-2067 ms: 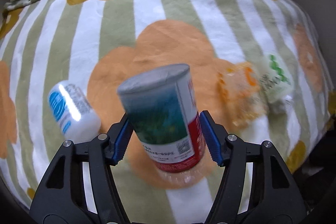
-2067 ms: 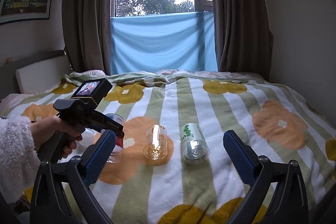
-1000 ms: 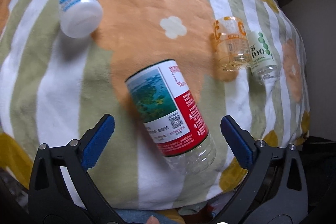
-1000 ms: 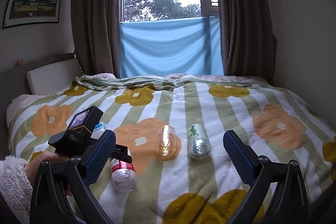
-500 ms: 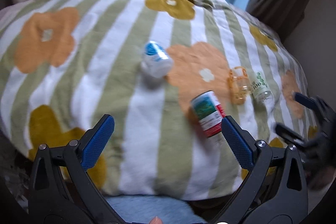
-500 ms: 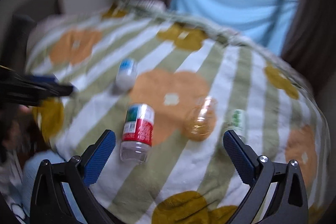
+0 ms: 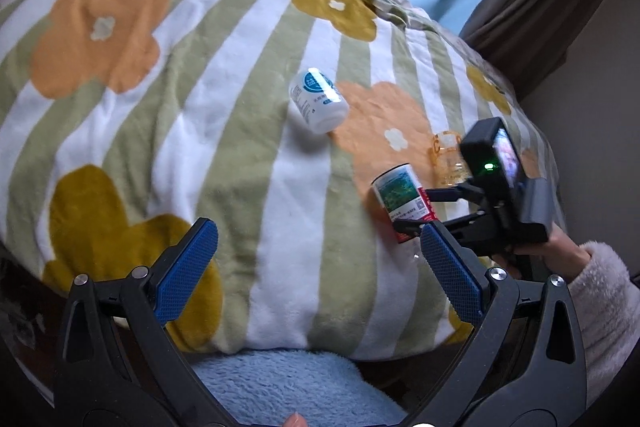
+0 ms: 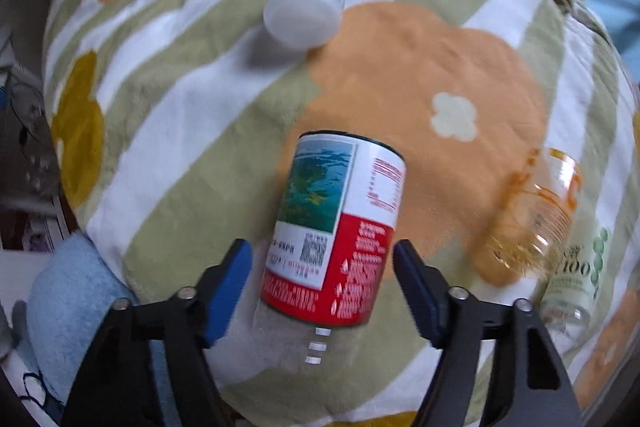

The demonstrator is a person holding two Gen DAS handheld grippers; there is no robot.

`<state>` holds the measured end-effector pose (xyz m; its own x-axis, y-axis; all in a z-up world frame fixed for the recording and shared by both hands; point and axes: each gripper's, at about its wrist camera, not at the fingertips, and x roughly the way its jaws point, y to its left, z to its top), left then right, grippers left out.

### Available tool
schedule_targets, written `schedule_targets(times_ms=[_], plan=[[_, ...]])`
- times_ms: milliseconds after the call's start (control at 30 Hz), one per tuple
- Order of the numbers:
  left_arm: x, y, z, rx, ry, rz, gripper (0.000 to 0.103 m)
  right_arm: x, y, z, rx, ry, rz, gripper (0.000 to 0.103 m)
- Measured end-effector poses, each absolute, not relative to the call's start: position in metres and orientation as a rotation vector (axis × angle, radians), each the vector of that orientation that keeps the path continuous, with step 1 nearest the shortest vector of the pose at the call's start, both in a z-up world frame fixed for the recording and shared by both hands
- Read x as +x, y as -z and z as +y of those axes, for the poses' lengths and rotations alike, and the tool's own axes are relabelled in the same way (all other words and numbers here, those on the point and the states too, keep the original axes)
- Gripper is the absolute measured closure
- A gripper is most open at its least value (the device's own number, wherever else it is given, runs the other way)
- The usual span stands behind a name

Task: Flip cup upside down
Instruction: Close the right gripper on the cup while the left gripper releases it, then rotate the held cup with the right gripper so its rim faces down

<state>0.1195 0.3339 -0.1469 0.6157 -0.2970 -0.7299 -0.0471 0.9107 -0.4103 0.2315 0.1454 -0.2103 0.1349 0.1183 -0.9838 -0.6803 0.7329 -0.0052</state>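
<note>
- Cup (image 8: 336,227), a clear plastic cylinder with a red-and-white label and a sea picture, lies on its side near the front edge of the blanket (image 7: 224,155), partly on an orange flower print.
- Which end is the mouth cannot be told; the clear unlabelled end points toward the right gripper (image 8: 322,281).
- Right gripper: jaws spread wider than the cup, one blue pad on each side of the lower label, with a gap visible on both sides; nothing is gripped.
- Left gripper (image 7: 316,269): jaws wide apart and empty, hanging well back from the cup over the bed's near edge.
- Judged step: closing on the cup before turning it over.
- Recommended practice: centre the pads across the label, close squarely, lift clear of the soft blanket, then rotate and set down on a flat patch.
- Risk: thin plastic may deform or roll under uneven pressure.
- Nearby: a white bottle (image 8: 304,9) farther up the blanket, a clear orange-printed cup (image 8: 536,223) to the right, and a green-printed bottle (image 8: 576,279) just beside it.
</note>
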Motion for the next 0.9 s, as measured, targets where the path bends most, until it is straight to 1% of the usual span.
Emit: schedule_targets(times_ms=[33, 133, 300, 400, 600, 733, 767, 800, 867, 900], plan=[[0.119, 0.147, 0.334, -0.421, 0.151, 0.901, 0.002, 0.233, 0.214, 0.149, -0.556, -0.614, 1.326, 0.044], [0.118, 0.146, 0.339, -0.423, 0.146, 0.890, 0.002, 0.234, 0.216, 0.154, -0.656, -0.662, 1.320, 0.045], [0.115, 0.140, 0.353, -0.443, 0.115, 0.853, 0.002, 0.211, 0.207, 0.157, -1.028, -0.863, 1.211, 0.046], [0.114, 0.138, 0.359, -0.453, 0.100, 0.836, 0.002, 0.202, 0.208, 0.156, -1.171, -0.946, 1.168, 0.046], [0.115, 0.140, 0.365, -0.443, 0.066, 0.843, 0.002, 0.191, 0.226, 0.156, -1.237, -1.005, 1.114, 0.044], [0.116, 0.140, 0.365, -0.430, 0.063, 0.846, 0.002, 0.194, 0.222, 0.150, -1.164, -0.958, 1.127, 0.044], [0.116, 0.139, 0.365, -0.427, 0.067, 0.845, 0.002, 0.199, 0.218, 0.150, -1.137, -0.935, 1.139, 0.043], [0.115, 0.139, 0.365, -0.425, 0.072, 0.844, 0.002, 0.203, 0.211, 0.146, -1.083, -0.896, 1.158, 0.036], [0.114, 0.136, 0.364, -0.418, 0.086, 0.838, 0.002, 0.211, 0.198, 0.142, -0.972, -0.833, 1.187, 0.014], [0.113, 0.134, 0.363, -0.412, 0.092, 0.832, 0.002, 0.216, 0.189, 0.141, -0.900, -0.790, 1.202, 0.012]])
